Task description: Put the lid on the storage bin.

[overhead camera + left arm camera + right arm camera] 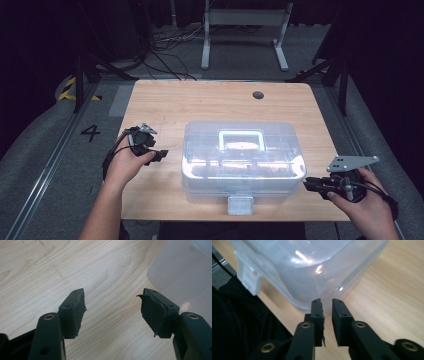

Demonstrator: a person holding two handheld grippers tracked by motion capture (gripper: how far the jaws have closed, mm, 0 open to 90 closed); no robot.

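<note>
One clear plastic box (243, 162) with a white carry handle (242, 139) on its lid and one latch (240, 204) on its near wall sits in the middle of one wooden table (160, 102), its front close to the table's near edge. Two tongs are in play, one per hand. Left gripper (159, 155): jaws wide apart with nothing between them, hovering over bare wood just beside the box's left end, clear of the plastic. Right gripper (310, 184): jaws set to a narrow gap with no thing in it, tips just at the box's lower right corner by the seam under the lid; whether they touch the plastic cannot be told from the right gripper view. Contents of the box: blurred shapes through the lid, uncountable. One round cable hole (258, 95) at the far side of the table. Risks, as judged: a push from the right tongs alone would likely slide the light box sideways or swing it, since the left tongs are not bracing it; the narrow tips could skid off the rounded, glossy corner; the latch overhangs the near edge, so a pull toward the person could tip the box off the table; a torn pad on either gripper may weaken any hold.
</note>
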